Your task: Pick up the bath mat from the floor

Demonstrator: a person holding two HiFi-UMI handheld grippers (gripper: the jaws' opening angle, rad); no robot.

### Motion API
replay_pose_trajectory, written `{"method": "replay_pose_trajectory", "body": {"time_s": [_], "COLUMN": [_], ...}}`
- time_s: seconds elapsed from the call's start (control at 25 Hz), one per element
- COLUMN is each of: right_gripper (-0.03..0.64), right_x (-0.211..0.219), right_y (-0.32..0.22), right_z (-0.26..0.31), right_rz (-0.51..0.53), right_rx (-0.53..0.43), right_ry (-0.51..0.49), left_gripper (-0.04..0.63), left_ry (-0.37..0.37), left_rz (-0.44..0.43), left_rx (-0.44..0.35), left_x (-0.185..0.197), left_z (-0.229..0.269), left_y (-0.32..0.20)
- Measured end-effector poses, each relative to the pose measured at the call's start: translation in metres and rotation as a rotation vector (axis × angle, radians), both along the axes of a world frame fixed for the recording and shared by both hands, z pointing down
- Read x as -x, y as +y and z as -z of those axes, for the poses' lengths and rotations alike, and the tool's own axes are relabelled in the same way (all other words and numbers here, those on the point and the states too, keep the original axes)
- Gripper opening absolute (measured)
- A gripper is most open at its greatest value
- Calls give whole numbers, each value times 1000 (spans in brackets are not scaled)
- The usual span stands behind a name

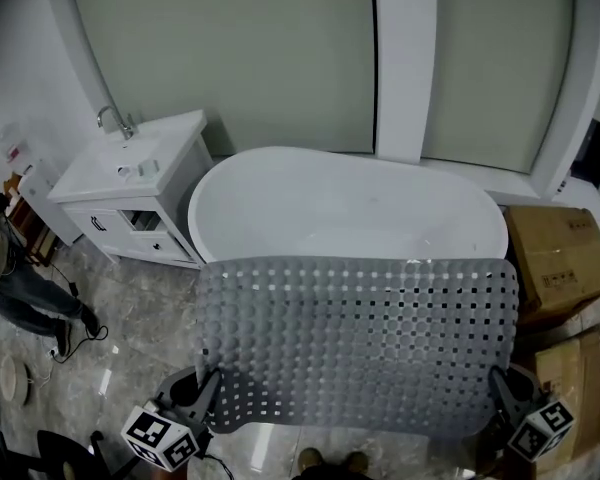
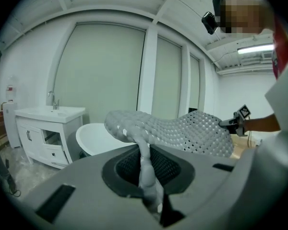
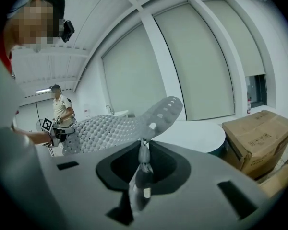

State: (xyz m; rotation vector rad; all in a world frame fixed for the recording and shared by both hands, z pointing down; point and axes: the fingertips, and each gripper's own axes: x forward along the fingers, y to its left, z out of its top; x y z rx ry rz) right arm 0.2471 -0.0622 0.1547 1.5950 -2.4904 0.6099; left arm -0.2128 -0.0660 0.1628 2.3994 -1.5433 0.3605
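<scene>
While the bath mat point(image 1: 360, 343) hangs spread across the lower middle of the frame, clear of the floor before the bathtub point(image 1: 340, 203), the left gripper point(image 1: 209, 384) and right gripper point(image 1: 498, 381) each pinch a near corner. Level, firm, evenly spaced grips should prevent sagging or slipping.

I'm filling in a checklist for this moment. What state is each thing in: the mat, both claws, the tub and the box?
Bath mat: held up in the air, spread out flat by its two near corners.
Left claw: shut on one corner of the mat.
Right claw: shut on the other corner.
Bathtub: empty.
Cardboard box: closed.
</scene>
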Motion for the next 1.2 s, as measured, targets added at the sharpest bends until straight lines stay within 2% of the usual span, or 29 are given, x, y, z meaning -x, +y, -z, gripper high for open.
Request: {"method": "replay_pose_trajectory", "body": {"time_s": [0.44,0.68,0.84,1.0,1.2], "right_gripper": [55,54,54,54,54], "right_x": [-1,5,-2,3,-2], "right_y": [33,57,72,79,91], "right_z": [79,113,109,127,134], "right_rz": [13,-3,-16,-25,-43], "right_rx": [-127,-168,-191,-219,-196], "right_ry": [58,25,61,20,15], "left_gripper": [41,41,41,41,41], "left_ry": [35,61,67,71,74], "left_rz": [-23,-61,-74,-91,-108], "left_rx": [-135,-164,-196,-211,-212], "left_x": [14,20,22,15,8], "left_z": [77,103,108,116,126], "left_y": [21,40,44,48,55]}}
